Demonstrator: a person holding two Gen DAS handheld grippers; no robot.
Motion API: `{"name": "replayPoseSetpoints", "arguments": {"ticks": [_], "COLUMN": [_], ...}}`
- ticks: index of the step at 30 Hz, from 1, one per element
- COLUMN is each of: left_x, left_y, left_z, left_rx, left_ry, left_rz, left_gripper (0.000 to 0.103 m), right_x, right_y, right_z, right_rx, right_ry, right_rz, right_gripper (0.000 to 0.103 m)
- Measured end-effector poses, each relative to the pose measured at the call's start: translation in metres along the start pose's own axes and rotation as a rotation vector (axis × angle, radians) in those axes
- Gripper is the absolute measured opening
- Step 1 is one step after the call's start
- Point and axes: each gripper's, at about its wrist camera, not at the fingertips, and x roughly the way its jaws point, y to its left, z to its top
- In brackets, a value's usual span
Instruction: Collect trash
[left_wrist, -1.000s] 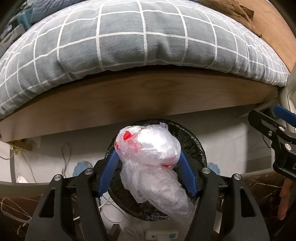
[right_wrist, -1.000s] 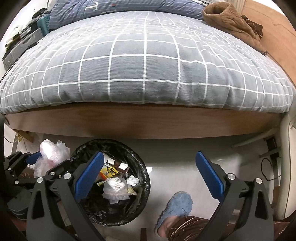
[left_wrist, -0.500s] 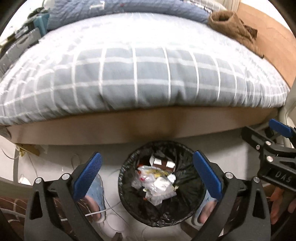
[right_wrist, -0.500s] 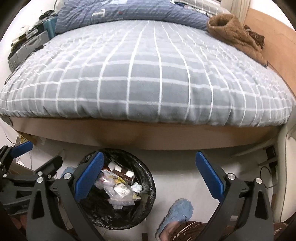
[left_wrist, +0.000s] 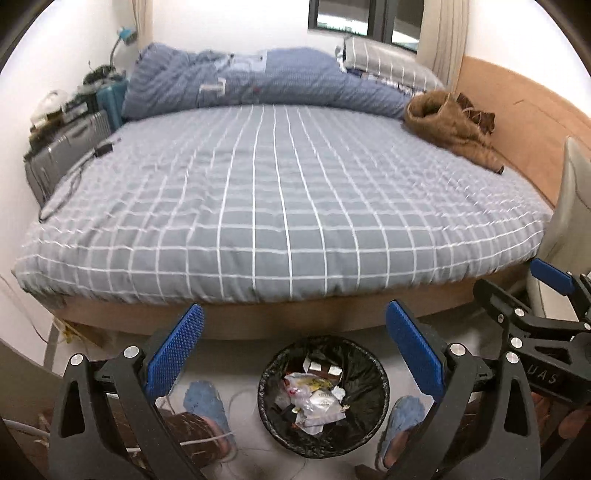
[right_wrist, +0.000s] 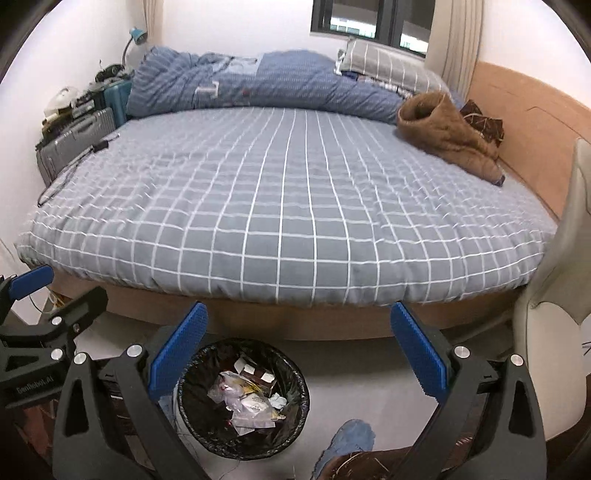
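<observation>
A black-lined trash bin stands on the floor at the foot of the bed, holding crumpled wrappers and a clear plastic bag. My left gripper hangs open high above the bin, nothing between its blue pads. My right gripper is open too and empty, with the bin below its left finger. Each gripper shows at the edge of the other's view.
A bed with a grey checked cover fills the middle; a brown garment and a blue duvet lie on it. Suitcases stand at the left wall. A person's blue slippers flank the bin. A pale chair stands at right.
My left gripper let go of the plastic bag, which dropped into the bin, and opened wide. Both grippers have risen, so the bin looks smaller and the whole bed has come into view.
</observation>
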Motion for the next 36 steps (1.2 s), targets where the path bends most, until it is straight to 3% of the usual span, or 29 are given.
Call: {"name": "replayPoseSetpoints", "arguments": {"ticks": [12,36], "left_x": [-0.043,-0.040], "left_y": [0.002,0.006], "left_z": [-0.015,-0.020], "left_rx": [-0.014,-0.016], "left_ry": [-0.015,-0.010], "left_rz": [-0.016,-0.005], "left_gripper": [0.097,0.097], "right_x": [-0.058,-0.057], "right_y": [-0.005,0.000], "right_z": [-0.011,-0.019], "right_rx": [0.048,0.048], "right_ry": [-0.035,-0.023], "right_rz": [0.020,0.034], "right_gripper": [0.095,0.095]}}
